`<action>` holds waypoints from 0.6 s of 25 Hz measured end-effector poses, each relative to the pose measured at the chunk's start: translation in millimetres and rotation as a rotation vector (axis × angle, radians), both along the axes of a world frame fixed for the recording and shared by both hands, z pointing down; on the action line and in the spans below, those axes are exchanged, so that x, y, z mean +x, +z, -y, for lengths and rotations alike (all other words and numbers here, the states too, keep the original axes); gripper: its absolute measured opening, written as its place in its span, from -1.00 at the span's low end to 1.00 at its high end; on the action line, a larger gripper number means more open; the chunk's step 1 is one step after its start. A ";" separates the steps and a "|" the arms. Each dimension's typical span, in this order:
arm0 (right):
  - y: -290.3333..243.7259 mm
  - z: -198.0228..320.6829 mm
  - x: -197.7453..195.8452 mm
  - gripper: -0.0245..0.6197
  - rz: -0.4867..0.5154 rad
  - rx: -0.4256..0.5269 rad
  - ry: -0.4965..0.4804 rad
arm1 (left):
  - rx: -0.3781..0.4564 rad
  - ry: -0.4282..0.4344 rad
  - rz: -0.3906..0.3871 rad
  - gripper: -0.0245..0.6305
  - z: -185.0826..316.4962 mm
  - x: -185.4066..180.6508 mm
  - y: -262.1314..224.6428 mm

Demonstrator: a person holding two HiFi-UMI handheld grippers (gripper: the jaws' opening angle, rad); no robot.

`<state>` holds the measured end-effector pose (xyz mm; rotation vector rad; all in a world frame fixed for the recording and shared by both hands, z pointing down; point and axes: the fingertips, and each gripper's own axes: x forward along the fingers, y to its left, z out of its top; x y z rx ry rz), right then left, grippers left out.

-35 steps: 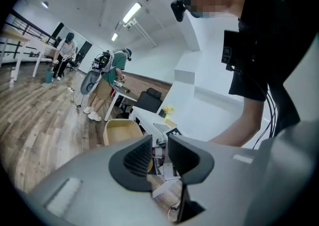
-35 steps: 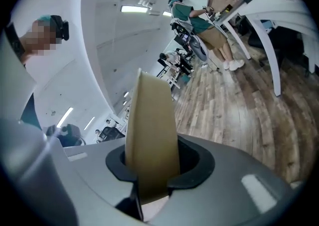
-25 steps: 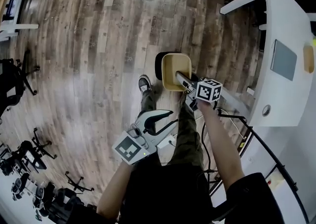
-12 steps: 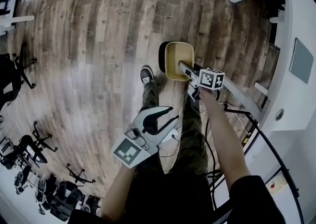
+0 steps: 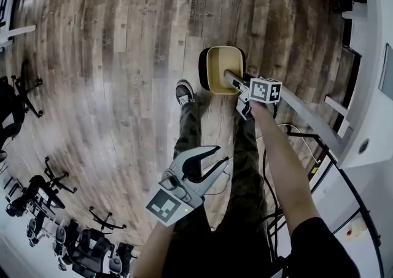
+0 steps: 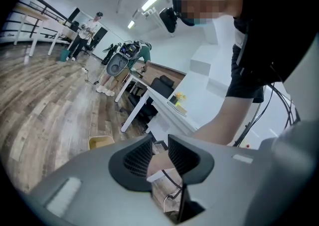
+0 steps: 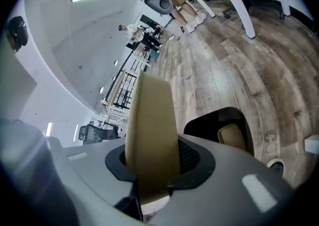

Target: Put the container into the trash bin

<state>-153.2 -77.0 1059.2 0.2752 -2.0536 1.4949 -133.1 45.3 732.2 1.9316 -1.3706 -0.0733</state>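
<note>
trash bin mostly behind container, table cropped

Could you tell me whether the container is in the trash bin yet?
Out: the right gripper holds the container above the bin.

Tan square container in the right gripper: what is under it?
A black trash bin on the wood floor; another tan piece lies inside. From the head view the tan container covers most of its opening.

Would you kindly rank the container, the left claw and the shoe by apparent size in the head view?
1. left claw, enlarged by nearness to the camera
2. container
3. shoe
</note>
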 end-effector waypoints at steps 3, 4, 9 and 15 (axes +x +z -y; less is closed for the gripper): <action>17.8 -2.1 -1.9 -0.49 -0.010 -0.007 -0.012 | 0.028 -0.036 0.052 -0.63 4.0 -9.5 6.9; 23.8 -1.7 -1.1 -0.49 -0.020 -0.001 -0.018 | 0.037 -0.055 0.058 -0.63 5.8 -13.7 7.7; 56.8 5.4 8.5 -0.47 -0.089 0.024 -0.036 | 0.063 -0.110 0.075 -0.63 8.6 -23.4 14.1; 84.9 6.2 8.0 -0.37 -0.136 0.025 -0.079 | 0.029 -0.115 0.050 -0.63 -0.1 -19.4 36.8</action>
